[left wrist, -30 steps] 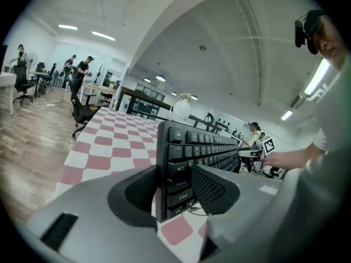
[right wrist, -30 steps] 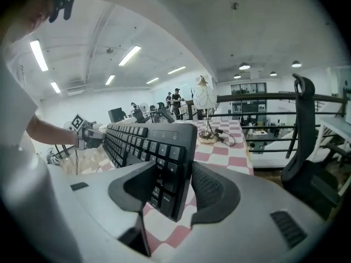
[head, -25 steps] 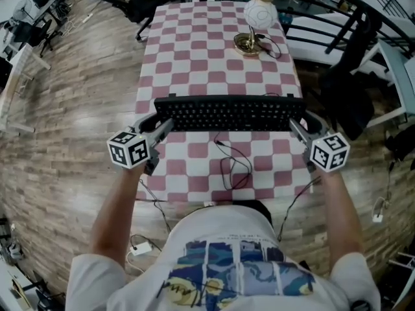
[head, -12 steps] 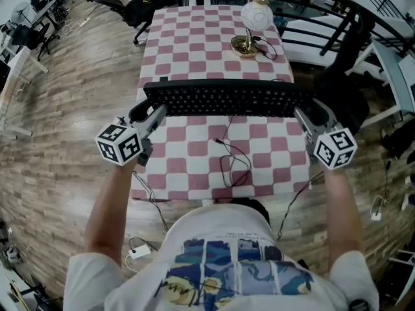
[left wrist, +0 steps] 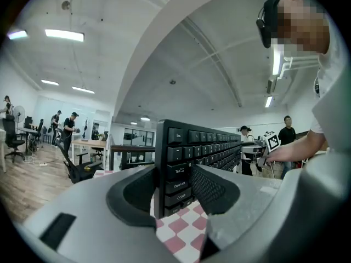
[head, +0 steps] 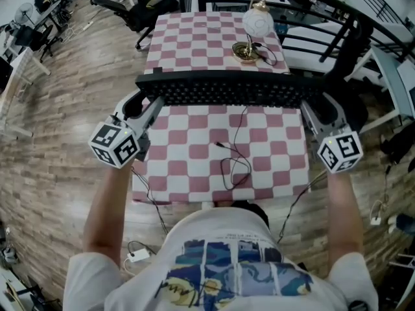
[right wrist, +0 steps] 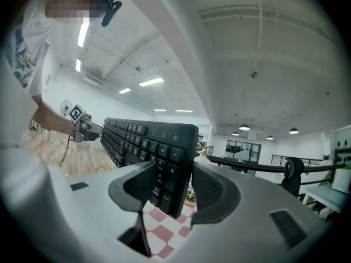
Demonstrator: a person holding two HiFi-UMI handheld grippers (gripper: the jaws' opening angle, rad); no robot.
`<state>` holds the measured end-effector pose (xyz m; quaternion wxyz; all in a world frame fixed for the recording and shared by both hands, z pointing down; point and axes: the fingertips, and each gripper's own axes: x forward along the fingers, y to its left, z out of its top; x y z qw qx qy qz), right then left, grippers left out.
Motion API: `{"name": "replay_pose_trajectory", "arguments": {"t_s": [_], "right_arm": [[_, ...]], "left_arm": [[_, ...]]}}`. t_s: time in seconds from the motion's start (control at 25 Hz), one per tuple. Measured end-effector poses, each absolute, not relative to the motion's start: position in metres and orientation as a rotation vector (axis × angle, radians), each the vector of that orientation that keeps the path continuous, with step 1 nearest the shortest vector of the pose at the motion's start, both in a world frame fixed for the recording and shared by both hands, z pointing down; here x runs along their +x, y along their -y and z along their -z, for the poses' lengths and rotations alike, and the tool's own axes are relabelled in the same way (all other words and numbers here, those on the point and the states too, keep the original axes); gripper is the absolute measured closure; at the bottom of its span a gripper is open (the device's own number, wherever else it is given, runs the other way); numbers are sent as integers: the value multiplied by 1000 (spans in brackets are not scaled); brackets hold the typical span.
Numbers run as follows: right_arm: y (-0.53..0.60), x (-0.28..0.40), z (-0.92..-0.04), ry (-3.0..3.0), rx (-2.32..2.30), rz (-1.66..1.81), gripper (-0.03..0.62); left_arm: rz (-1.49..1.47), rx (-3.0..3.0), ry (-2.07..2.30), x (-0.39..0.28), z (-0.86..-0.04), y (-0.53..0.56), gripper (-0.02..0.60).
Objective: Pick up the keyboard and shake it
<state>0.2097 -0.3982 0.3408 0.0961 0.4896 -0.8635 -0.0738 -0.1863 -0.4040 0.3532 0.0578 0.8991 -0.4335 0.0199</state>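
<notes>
A long black keyboard (head: 230, 91) hangs in the air above the red-and-white checkered table (head: 194, 44). My left gripper (head: 144, 102) is shut on its left end, and my right gripper (head: 312, 105) is shut on its right end. In the left gripper view the keyboard (left wrist: 189, 158) stands on edge between the two black pads (left wrist: 211, 188). The right gripper view shows the numpad end of the keyboard (right wrist: 164, 160) clamped the same way. The keyboard's cable (head: 232, 154) trails down to the tablecloth and loops there.
A lamp with a white globe shade and brass base (head: 254, 34) stands at the table's far right, just beyond the keyboard. Office chairs (head: 133, 8) and dark railings (head: 337, 31) surround the table on a wooden floor. Several people (left wrist: 68, 127) stand in the background.
Both grippers have lifted the keyboard straight up off the table, so it looks larger and farther up the head view. The cable now hangs from it.
</notes>
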Motion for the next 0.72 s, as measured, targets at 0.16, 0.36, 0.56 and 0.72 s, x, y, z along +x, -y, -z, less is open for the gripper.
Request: {"name": "replay_pose_trajectory", "arguments": {"t_s": [0.16,0.36,0.56,0.72], "right_arm": [[393,206,-316,2566,1466,329,401],[384,203,-289,2555,1485,456,401],[382,201,-272,2544,1504,529,401],[377,198,-264,2539,1519,573,401]], "left_arm": [[-2,2772,1356,-188,-331,400,391],[45,2828,1399,-190,-306,392,391],[74,2876,1429,-192,-287,390,391],[81,2900,1445,-194,-278,387,390]]}}
